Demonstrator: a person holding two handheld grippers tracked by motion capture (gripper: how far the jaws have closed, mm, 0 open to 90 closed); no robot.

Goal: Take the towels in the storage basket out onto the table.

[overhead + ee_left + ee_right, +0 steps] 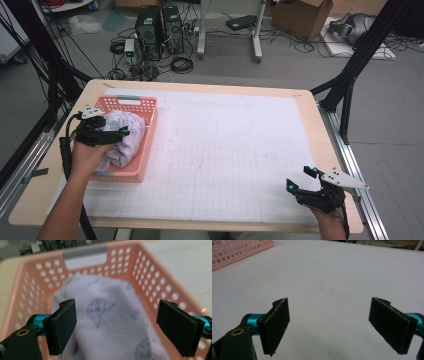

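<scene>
I see the cloth bundled inside the pink basket, white with faint blue cartoon prints, crumpled and soft. My left gripper hangs over it with jaws spread wide. My right gripper is also agape, over the gridded mat.

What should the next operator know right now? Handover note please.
Left tool: open, jaws wide apart, above the white printed cloth, gripping nothing.
Right tool: open, empty, hovering over the bare gridded mat at the near right corner of the table.
Things: the cloth lies bunched inside the pink perforated basket at the table's left side.
Done: cloth is in the basket, no grasp on it.
Left: cannot tell whether the cloth was just dropped or is about to be picked; probably close the left tool on it if it is to come out.
</scene>
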